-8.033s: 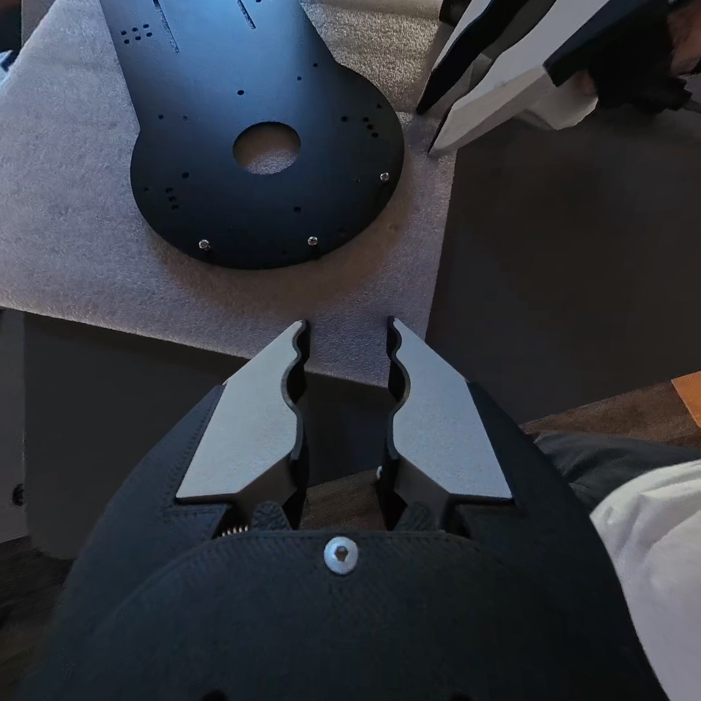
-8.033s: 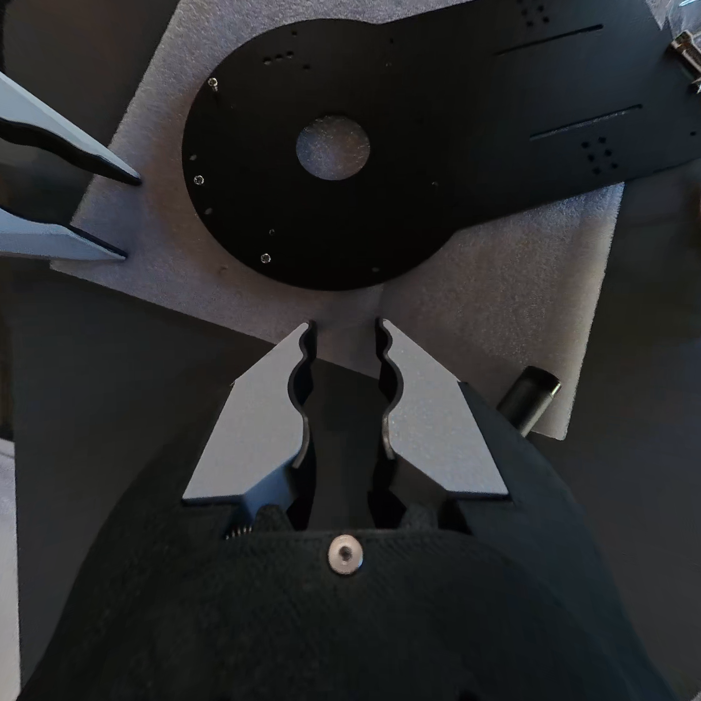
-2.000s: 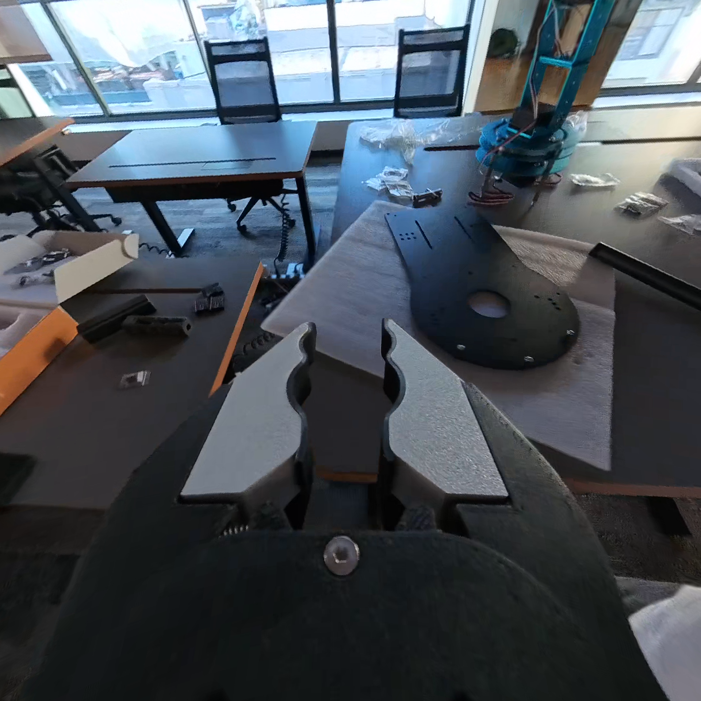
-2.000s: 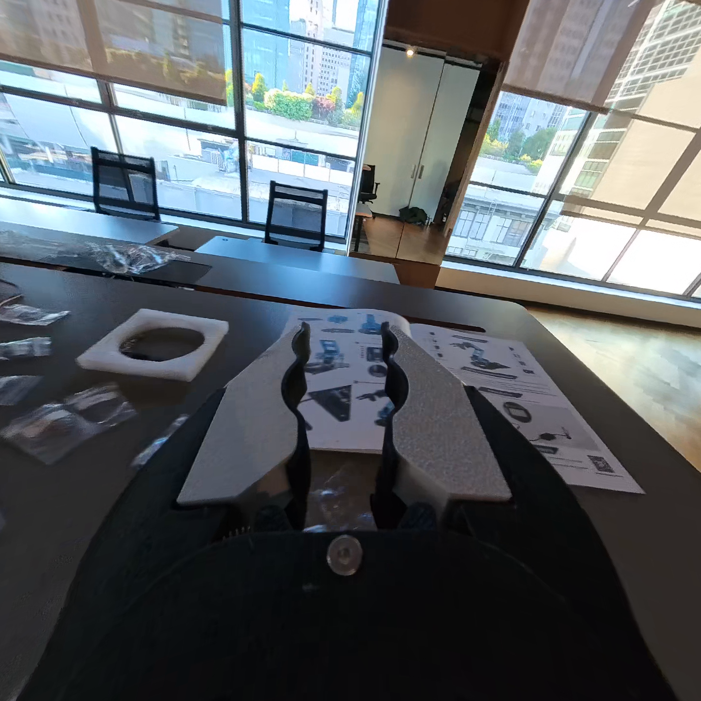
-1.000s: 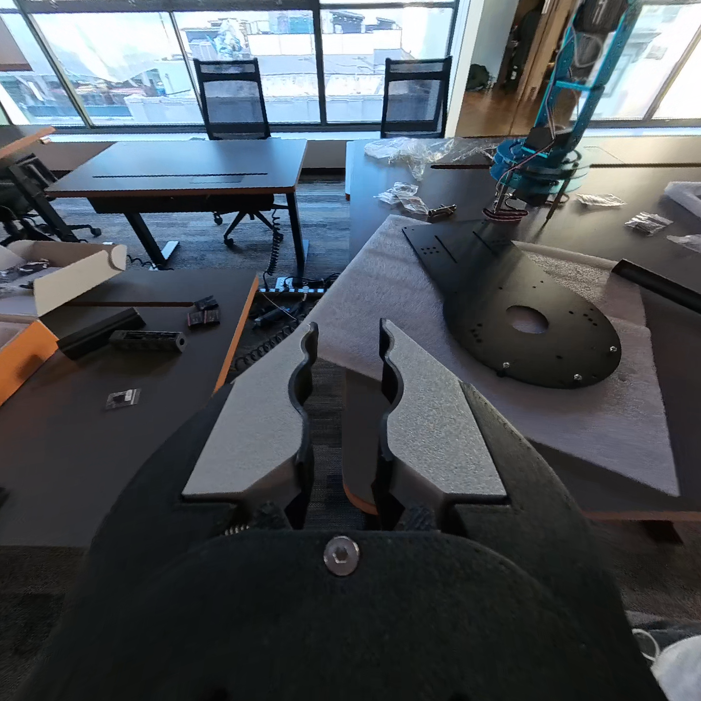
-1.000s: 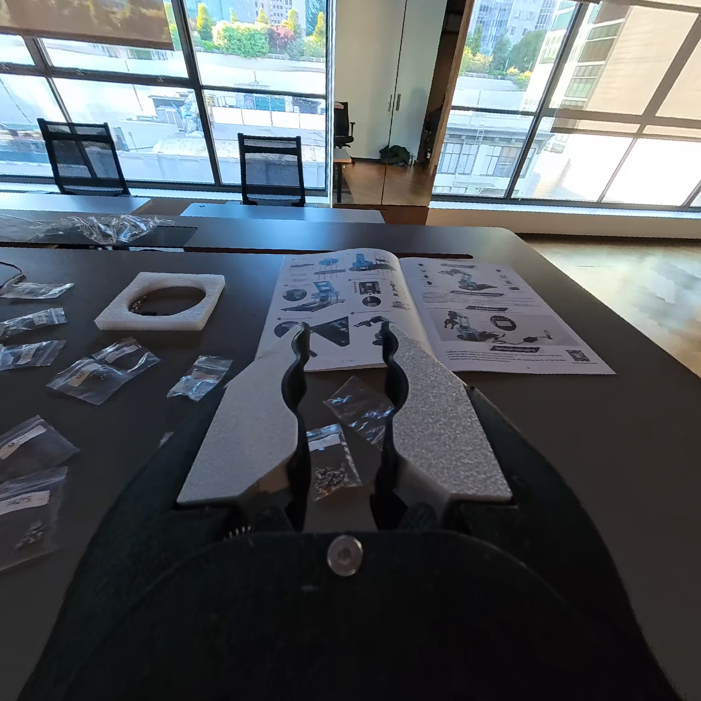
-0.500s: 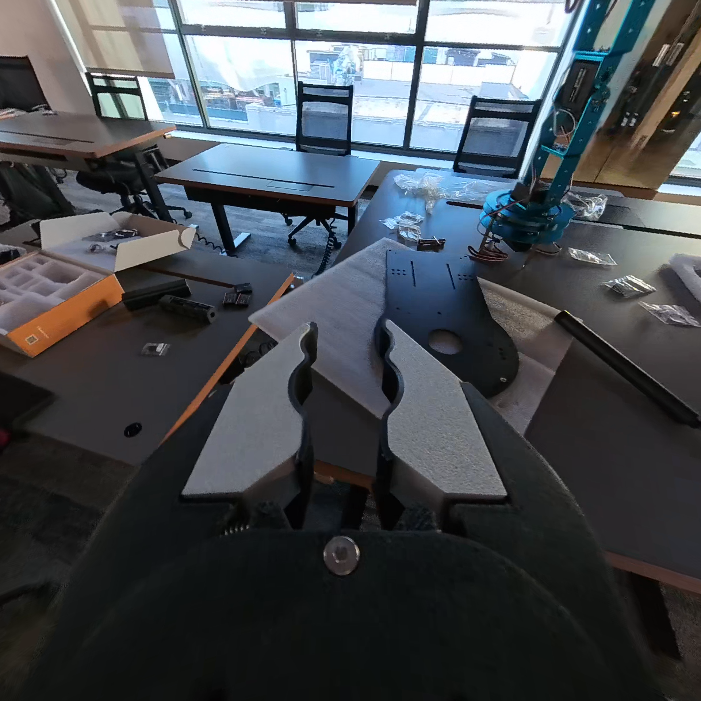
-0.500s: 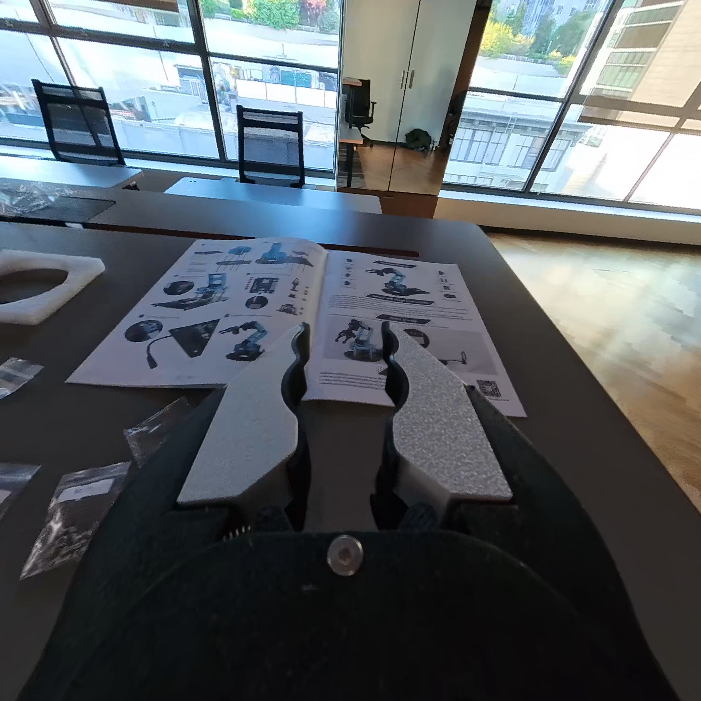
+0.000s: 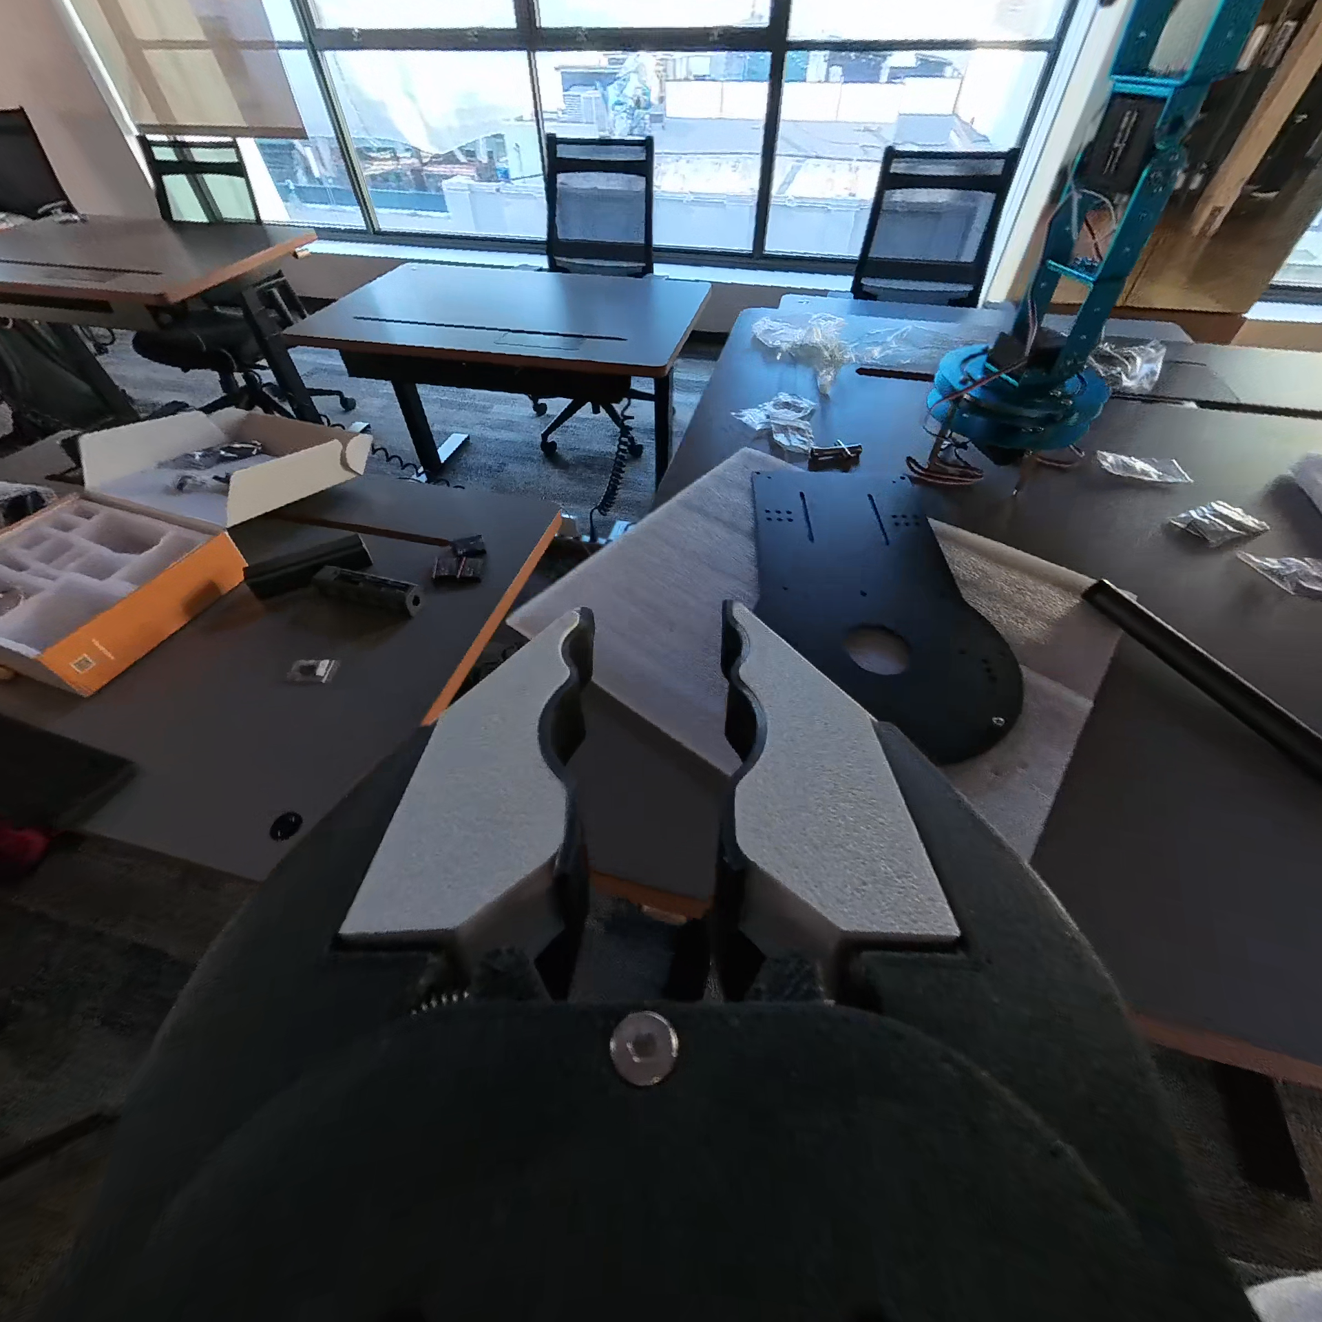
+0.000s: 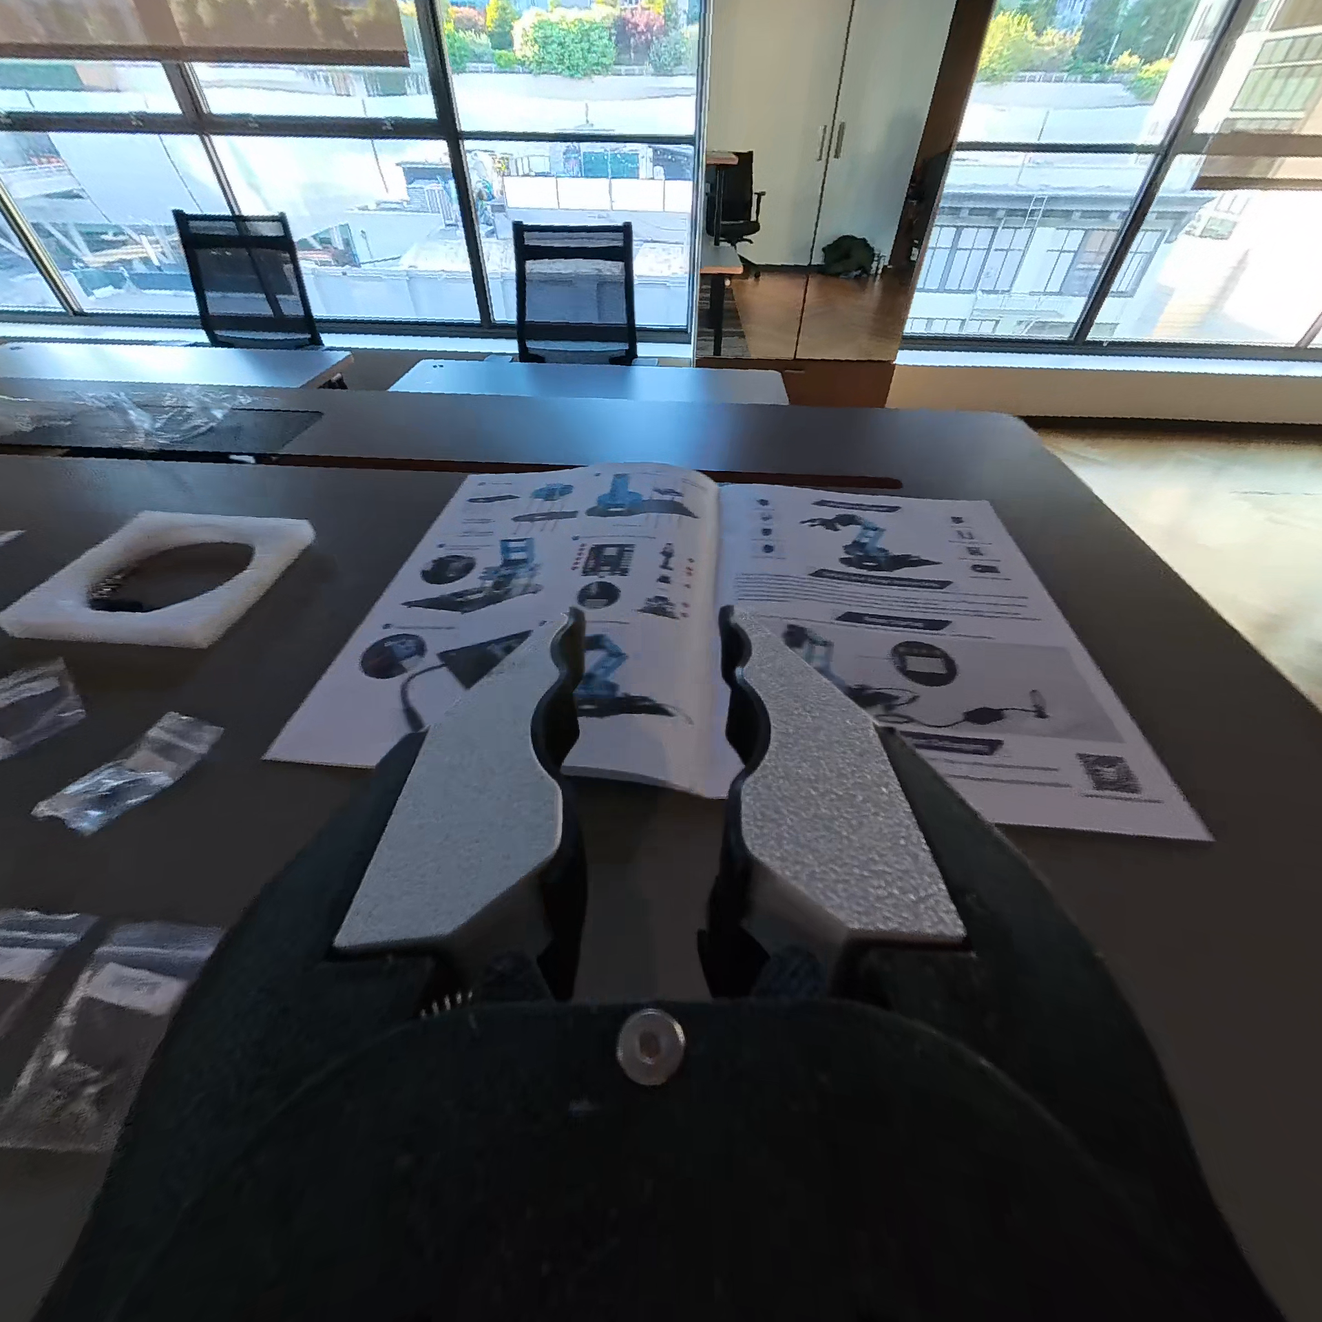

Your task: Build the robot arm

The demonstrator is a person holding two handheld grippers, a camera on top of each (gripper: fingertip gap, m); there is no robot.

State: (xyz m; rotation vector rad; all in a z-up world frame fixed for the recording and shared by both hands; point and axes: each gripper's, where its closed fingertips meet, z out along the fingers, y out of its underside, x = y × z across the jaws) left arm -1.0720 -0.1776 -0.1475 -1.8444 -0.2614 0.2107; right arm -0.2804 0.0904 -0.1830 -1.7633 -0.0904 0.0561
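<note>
My left gripper is open and empty, held in the air above the near left corner of a dark table. Ahead of it a black perforated metal plate lies on a white foam sheet. A blue robot arm stands behind the plate. My right gripper is open and empty, held above the dark table just before an open instruction booklet. A white foam frame lies to the left of the booklet.
Small clear plastic bags of parts lie at the left of the right wrist view and near the blue arm. A black rod lies right of the plate. A second table at left holds an orange-edged box. Chairs stand by the windows. The grippers' ends are close to 85 cm from one another.
Both grippers rose from close over the plate to level views of the room. In the last second the left one drew back and left; the right one swung toward the booklet.
</note>
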